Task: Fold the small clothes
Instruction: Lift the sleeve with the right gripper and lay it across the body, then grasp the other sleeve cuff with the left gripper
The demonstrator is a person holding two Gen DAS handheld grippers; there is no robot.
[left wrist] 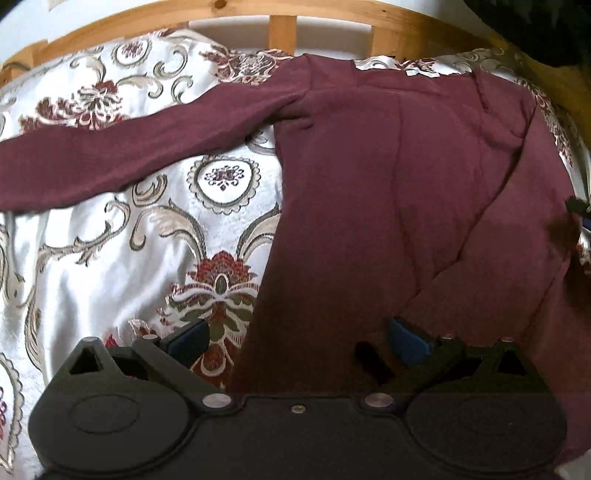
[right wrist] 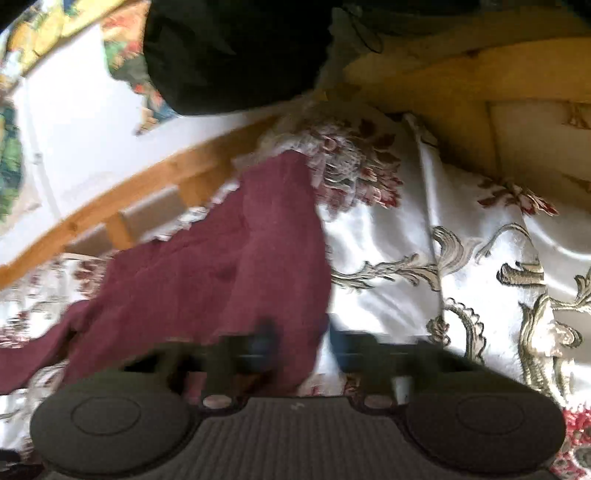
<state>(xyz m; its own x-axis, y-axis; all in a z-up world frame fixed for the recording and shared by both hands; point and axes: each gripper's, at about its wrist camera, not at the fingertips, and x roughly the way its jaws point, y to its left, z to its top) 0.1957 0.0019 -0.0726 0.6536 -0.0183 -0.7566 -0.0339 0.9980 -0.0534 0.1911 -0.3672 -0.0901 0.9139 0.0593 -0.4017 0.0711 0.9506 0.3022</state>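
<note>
A maroon long-sleeved top [left wrist: 388, 177] lies spread on the patterned bedspread [left wrist: 110, 229]. One sleeve [left wrist: 129, 147] stretches out to the left. My left gripper [left wrist: 299, 339] is open, low over the top's lower left edge, one blue pad over the bedspread and one over the cloth. In the blurred right wrist view the same top [right wrist: 229, 266] runs up the left half. My right gripper [right wrist: 303, 343] is open, with its fingers astride the top's right edge, close to the cloth.
A wooden bed frame with slats [left wrist: 284, 26] runs along the far side of the bedspread. A dark garment or bag [right wrist: 229, 51] sits at the bed's far corner. White wall and a floral cloth [right wrist: 74, 92] lie beyond the frame.
</note>
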